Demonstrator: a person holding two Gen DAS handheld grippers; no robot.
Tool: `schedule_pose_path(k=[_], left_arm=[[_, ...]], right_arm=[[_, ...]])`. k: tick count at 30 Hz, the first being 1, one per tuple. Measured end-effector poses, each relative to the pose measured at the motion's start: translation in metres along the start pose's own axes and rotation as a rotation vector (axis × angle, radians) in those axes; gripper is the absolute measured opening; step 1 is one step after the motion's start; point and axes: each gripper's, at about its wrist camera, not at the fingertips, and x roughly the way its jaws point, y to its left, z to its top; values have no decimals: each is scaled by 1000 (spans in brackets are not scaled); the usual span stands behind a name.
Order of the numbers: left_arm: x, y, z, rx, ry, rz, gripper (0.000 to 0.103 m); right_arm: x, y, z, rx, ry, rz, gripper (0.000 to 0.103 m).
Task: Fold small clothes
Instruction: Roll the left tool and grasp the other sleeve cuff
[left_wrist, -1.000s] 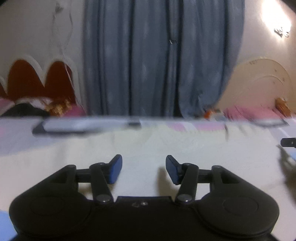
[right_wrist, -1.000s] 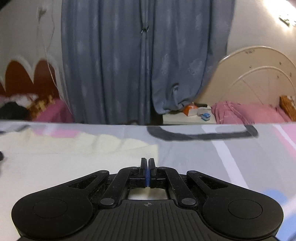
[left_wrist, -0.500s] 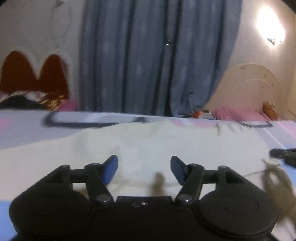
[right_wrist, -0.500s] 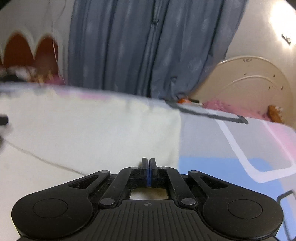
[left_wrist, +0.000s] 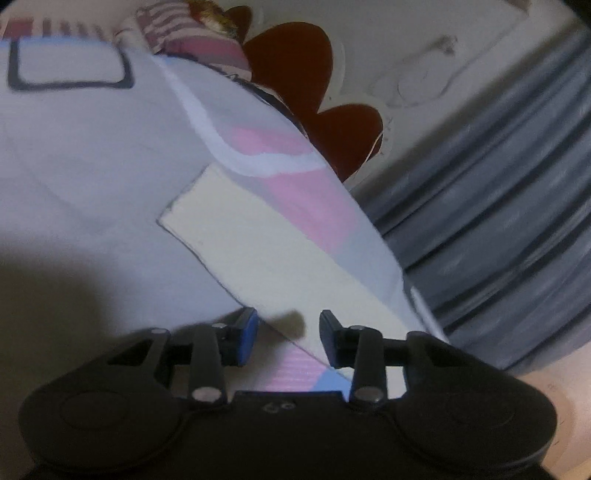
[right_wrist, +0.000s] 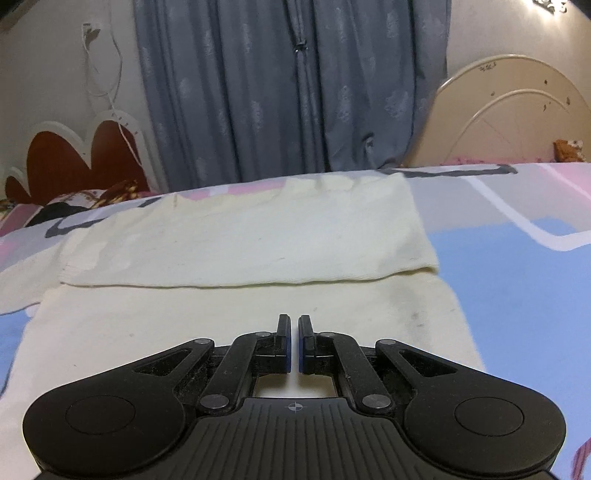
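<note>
cloth: a cream knitted garment (right_wrist: 236, 258) lies flat on the bed, its far part folded over toward the camera.
bed cover: pastel sheet (right_wrist: 517, 288) with pink, blue and grey patches.
left gripper (left_wrist: 288, 338): jaws closing, apart, nothing pinched; cream cloth edge beneath.
right gripper (right_wrist: 294, 343): jaws nearly together, clenched on nothing, over the cloth's near part.
backdrop: grey-blue pleated curtain (right_wrist: 295, 85).
</note>
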Motion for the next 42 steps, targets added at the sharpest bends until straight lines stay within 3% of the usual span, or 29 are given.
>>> schedule_pose_path(k=[4,6,8,11,13,15,18,22,25,28,32,34,35,39,41,42], left_arm=[[14,8,10,-60,-24,-18,35],[19,15,9,-80,-52,-17,19],[25,15,8,-52,-61,3,11],[23,14,14,-53,-41,-12,11],[11,20,17,-64,-63,-9,14],[-2,31,13,-96,-67,-23,27],[-22,40,3,-138,-115,-34,35],[-15,39,6,-155,-139,-25,39],[-11,35,10,-179,-154,-30,50],[-9,34,13,-167,-162,-31,51],[-8,39,18,-175,-156,-23,36],[-6,44,21,-174,-137,3,10],[-4,47,23,-168,-113,12,2],[-22,52,34,-130,-223,-28,2],[-7,62,37,-137,-152,32,2],[-4,62,37,-112,-156,25,2]], right_arm=[[2,2,-1,9,4,0,1],[3,2,-1,13,6,-4,1],[4,-1,-3,16,9,-8,1],[4,-5,-4,24,10,-9,1],[3,-6,-3,24,10,-9,1],[2,-8,-4,24,10,-9,1],[-1,-10,-5,29,9,-12,1],[-4,-13,-7,27,8,-12,1],[-6,-13,-7,27,7,-16,1],[-8,-13,-7,24,10,-14,1],[-9,-15,-5,27,11,-15,1],[-10,-17,-5,31,10,-15,1],[-10,-18,-5,29,11,-16,1],[-12,-19,-4,30,8,-18,1],[-11,-22,-5,27,9,-20,1],[-10,-24,-5,28,13,-20,1]])
